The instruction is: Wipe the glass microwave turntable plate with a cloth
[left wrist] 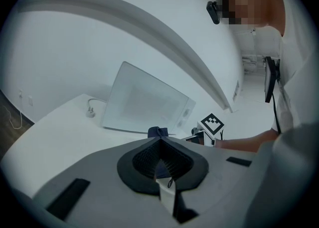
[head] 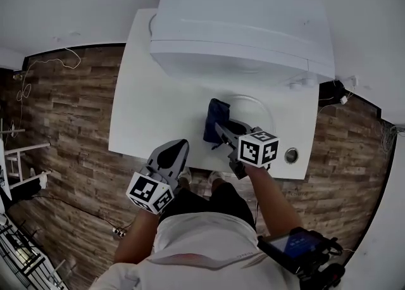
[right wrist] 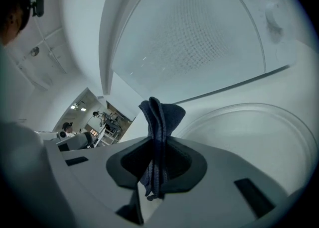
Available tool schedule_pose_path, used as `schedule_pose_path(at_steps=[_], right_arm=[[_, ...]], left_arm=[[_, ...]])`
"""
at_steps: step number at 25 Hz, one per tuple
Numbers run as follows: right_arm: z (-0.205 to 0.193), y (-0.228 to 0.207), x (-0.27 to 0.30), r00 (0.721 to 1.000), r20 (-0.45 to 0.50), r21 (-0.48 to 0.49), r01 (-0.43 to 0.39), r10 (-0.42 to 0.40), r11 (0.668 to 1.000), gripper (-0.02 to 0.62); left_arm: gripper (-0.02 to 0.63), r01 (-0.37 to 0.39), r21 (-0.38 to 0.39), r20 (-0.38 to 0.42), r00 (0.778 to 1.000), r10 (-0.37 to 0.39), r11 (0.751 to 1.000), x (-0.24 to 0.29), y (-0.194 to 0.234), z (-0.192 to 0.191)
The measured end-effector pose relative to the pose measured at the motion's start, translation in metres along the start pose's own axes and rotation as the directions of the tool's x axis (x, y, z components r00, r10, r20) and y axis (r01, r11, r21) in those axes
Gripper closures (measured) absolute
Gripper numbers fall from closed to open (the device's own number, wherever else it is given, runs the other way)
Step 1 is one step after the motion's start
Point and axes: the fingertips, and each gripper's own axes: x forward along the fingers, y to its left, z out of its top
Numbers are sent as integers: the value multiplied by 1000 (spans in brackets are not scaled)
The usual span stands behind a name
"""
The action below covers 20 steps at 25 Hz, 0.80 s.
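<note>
Head view: white tabletop (head: 158,111) w/ a white box-shaped microwave (head: 240,23) at its far side. The round clear glass turntable plate (head: 261,104) lies flat on the tabletop just in front of the microwave, twd the right. My right gripper (head: 220,129) reaches in from the near edge, and its jaws are clamped on a dark blue cloth (head: 215,116) at the plate's left rim. Can't tell if the cloth touches the glass. My left gripper (head: 179,149) sits at the near edge of the tabletop, well left of the plate, w/ its tips pointing twd the microwave. A small round metal piece (head: 291,154) lies near the front right corner. Brown wood-plank floor (head: 69,111) on both sides.

Left gripper view: my jaws are pressed together at the tips w/ nothing btwn them. Past them are the cloth, the microwave front and the right gripper's marker cube. A white cord w/ plug (left wrist: 91,108) lies on the tabletop left of the microwave.

Right gripper view: my jaws pinch the cloth in a bunched fold. It sticks up past the tips and a bit hangs below. The plate is just right of the jaws, flat on the tabletop, w/ the microwave door behind it.
</note>
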Motion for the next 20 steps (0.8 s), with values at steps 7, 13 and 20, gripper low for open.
schedule_pose_path(at_steps=[7,13,20], right_arm=[[-6,-20,17,994,-100,21,52,-49,998,531],[-2,-43,5,992,-103,74,86,-78,994,532],[0,-65,-13,990,-96,121,119,-107,986,532]], left_arm=[[597,-7,-30,-11,1000,6,1000,2,11,-7],[595,18,-40,-24,1000,-19,999,12,8,-9],[597,36,-27,-29,999,-37,999,23,5,-9]])
